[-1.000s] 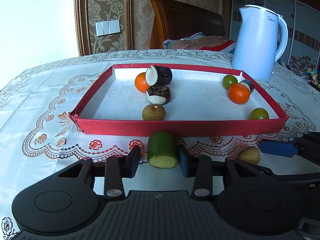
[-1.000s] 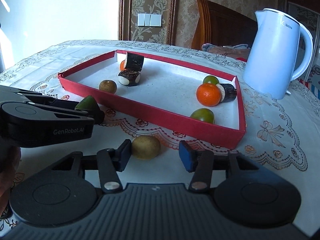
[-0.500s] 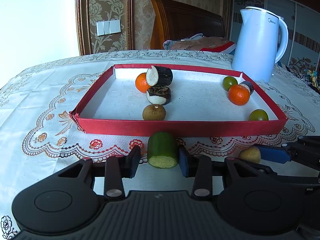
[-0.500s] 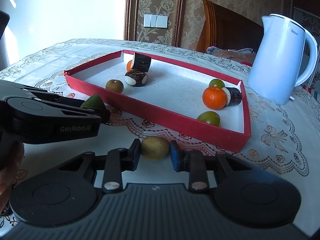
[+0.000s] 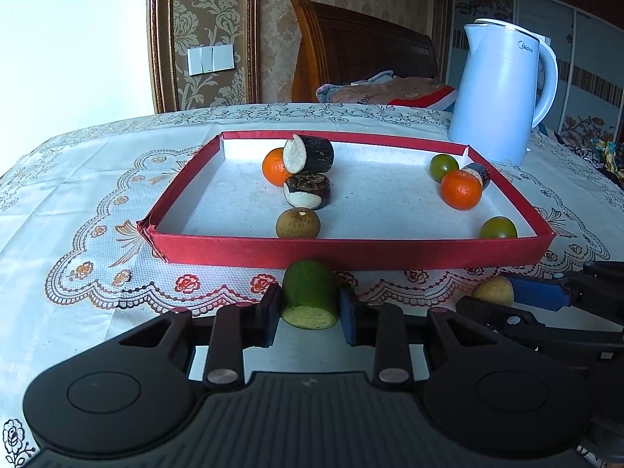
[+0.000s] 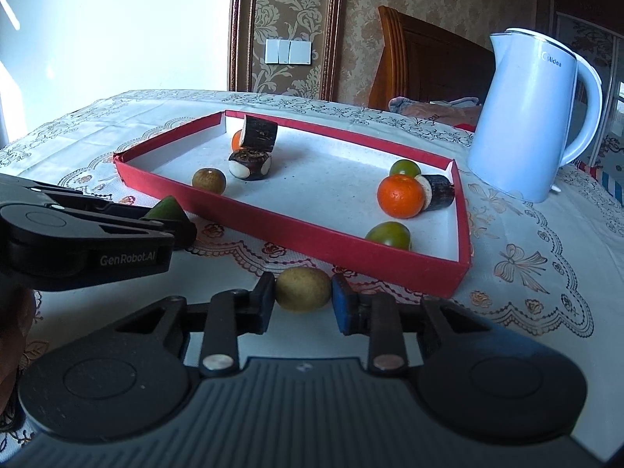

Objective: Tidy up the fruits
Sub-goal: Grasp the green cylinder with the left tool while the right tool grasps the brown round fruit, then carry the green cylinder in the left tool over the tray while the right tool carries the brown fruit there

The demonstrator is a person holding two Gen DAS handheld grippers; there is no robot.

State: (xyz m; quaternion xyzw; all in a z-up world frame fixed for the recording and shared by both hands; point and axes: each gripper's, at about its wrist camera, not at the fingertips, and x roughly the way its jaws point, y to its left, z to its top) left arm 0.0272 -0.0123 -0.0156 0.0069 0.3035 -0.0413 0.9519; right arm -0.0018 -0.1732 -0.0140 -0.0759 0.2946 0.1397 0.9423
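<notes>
Green fruit piece (image 5: 310,295) was gripped by left tongs (image 5: 310,314) on the desk (image 5: 78,202), just before red tray (image 5: 351,251) | yellow-brown fruit (image 6: 303,288) was clamped between right tongs (image 6: 302,306) near tray's front wall.

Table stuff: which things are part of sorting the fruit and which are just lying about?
Part of the job:
green cut piece in the left claw
yellowish fruit in the right claw
red tray holding oranges, green fruits, a brown fruit and dark cut pieces

Lying about:
kettle
clothes behind
</notes>
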